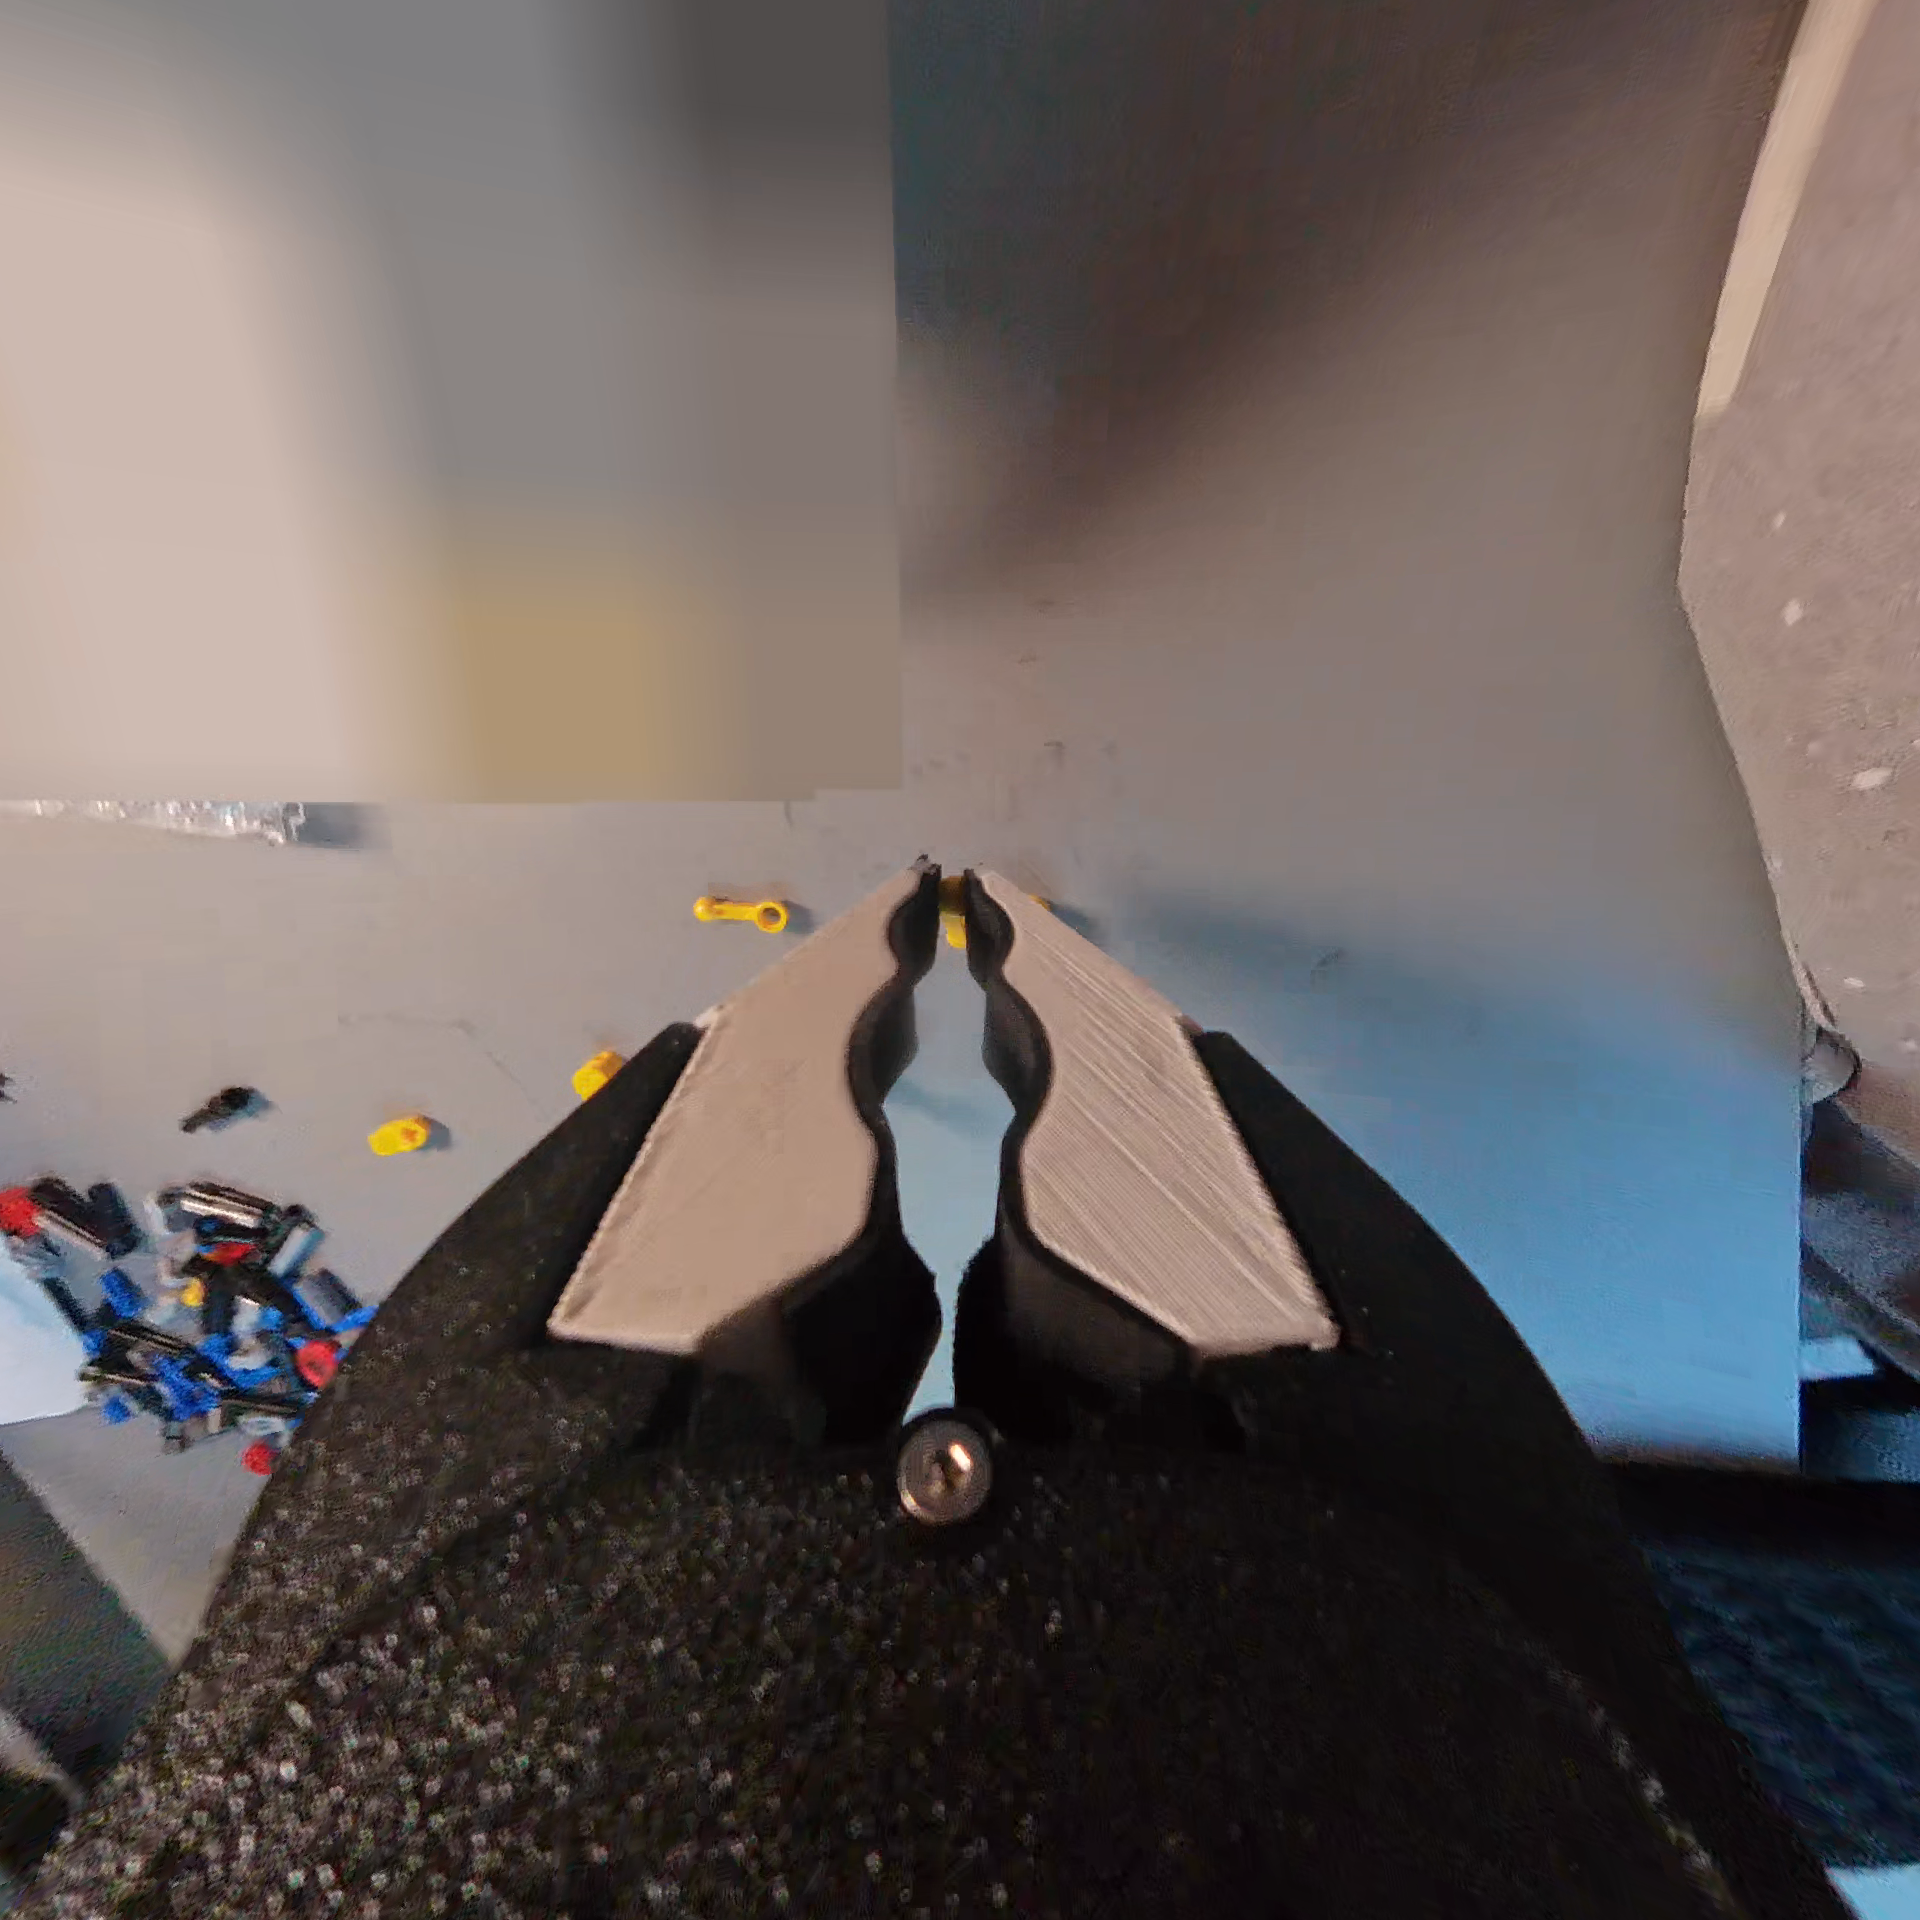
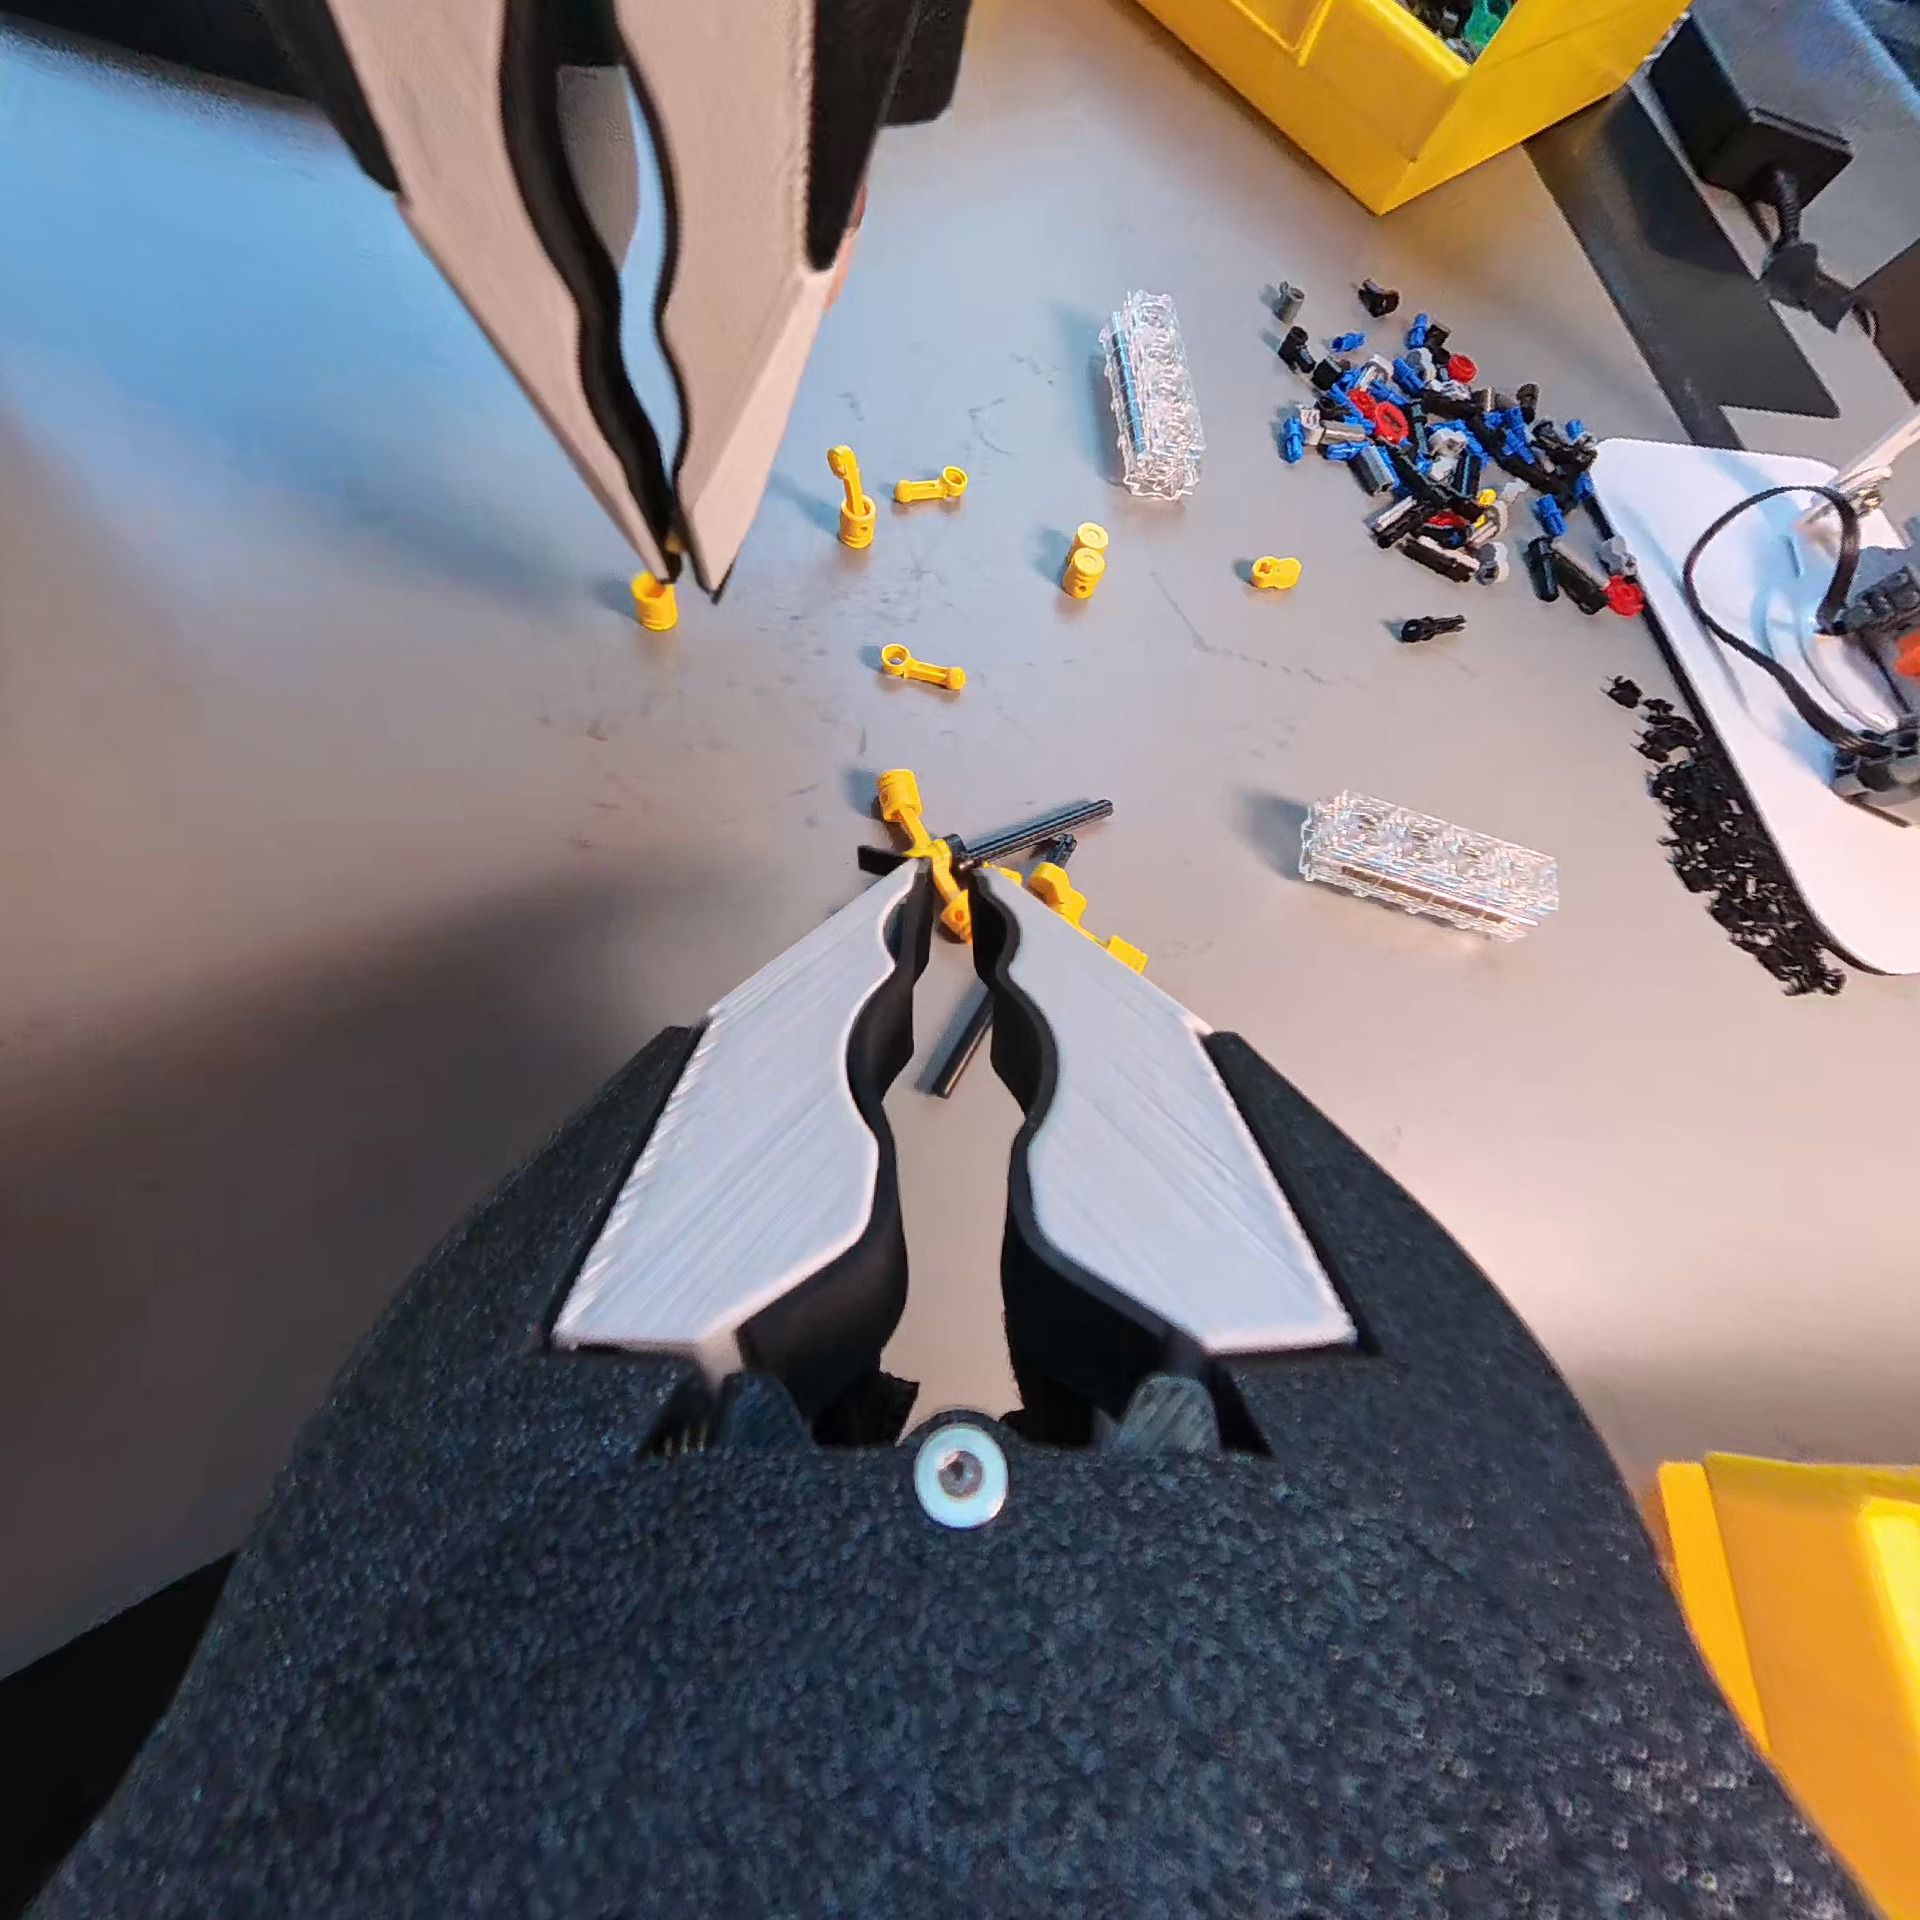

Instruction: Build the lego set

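Note:
In the right wrist view my right gripper (image 2: 945, 883) is shut on a small yellow brick assembly (image 2: 951, 894) with a yellow piston (image 2: 899, 810) at its far end and a black axle (image 2: 1039, 826) through it, low over the grey table (image 2: 416, 831). My left gripper (image 2: 681, 566) comes down from the upper left, shut on the rod of a yellow piston (image 2: 655, 603) whose cylinder sits at the table surface. In the left wrist view my left gripper (image 1: 945, 878) has its tips nearly together, with that yellow piece (image 1: 951, 904) between them.
Loose yellow pistons (image 2: 854, 509) and rods (image 2: 923, 667) lie between the grippers. Two clear blocks (image 2: 1151, 395) (image 2: 1429, 878), a pile of small blue and black parts (image 2: 1444, 457), a white base plate (image 2: 1714, 582) and yellow bins (image 2: 1392, 83) (image 2: 1808, 1662) stand to the right. The tips of one gripper are about 9 centimeters away from the tips of the other.

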Demonstrator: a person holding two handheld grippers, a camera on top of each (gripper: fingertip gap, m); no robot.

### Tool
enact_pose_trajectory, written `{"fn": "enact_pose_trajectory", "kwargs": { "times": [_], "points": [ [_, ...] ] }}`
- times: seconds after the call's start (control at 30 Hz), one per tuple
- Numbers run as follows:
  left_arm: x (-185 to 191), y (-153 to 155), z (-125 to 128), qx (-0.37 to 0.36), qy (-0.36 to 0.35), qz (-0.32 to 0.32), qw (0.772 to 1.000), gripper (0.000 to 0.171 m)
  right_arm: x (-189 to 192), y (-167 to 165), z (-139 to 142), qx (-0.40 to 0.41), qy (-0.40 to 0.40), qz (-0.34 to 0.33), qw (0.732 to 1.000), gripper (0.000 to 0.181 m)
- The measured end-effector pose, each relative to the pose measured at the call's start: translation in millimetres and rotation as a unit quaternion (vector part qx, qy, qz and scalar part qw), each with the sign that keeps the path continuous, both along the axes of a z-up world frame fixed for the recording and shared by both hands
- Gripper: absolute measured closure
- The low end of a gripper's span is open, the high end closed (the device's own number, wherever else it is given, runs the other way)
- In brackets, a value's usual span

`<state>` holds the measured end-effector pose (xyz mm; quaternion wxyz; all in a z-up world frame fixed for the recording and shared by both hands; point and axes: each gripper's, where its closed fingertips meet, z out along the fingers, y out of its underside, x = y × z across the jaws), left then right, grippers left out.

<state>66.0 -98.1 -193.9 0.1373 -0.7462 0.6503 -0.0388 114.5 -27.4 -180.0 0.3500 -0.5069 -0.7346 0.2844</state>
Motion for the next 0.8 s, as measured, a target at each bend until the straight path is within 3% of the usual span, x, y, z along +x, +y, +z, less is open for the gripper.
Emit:
{"fn": "enact_pose_trajectory", "kwargs": {
  "times": [0.23, 0.37, 0.5, 0.6, 0.7, 0.8],
  "points": [
    [-10.1, 4.1, -12.0, -0.029, -0.125, 0.134, 0.983, 0.166, -3.4, 0.1, -0.8, -0.007, 0.014, 0.001, 1.000, 0.174],
    [-14.8, 8.0, -18.0, -0.075, -0.236, 0.248, 0.936, 0.165, -7.0, 0.9, 8.6, -0.026, 0.049, 0.002, 0.998, 0.174],
    [-27.3, 19.9, -0.3, -0.033, -0.305, 0.295, 0.905, 0.140, -11.1, -3.3, 20.6, -0.053, 0.094, 0.011, 0.994, 0.172],
    [-21.0, 25.4, 32.6, -0.008, -0.394, 0.282, 0.875, 0.133, -13.8, -16.3, 37.1, -0.088, 0.142, 0.045, 0.985, 0.170],
    [-0.7, 17.9, 62.7, 0.006, -0.480, 0.204, 0.853, 0.143, -14.0, -31.3, 61.5, -0.165, 0.196, 0.082, 0.963, 0.170],
    [20.5, 8.3, 87.1, -0.006, -0.550, 0.134, 0.824, 0.148, -12.0, -45.5, 85.0, -0.270, 0.238, 0.121, 0.925, 0.167]
  ]
}}
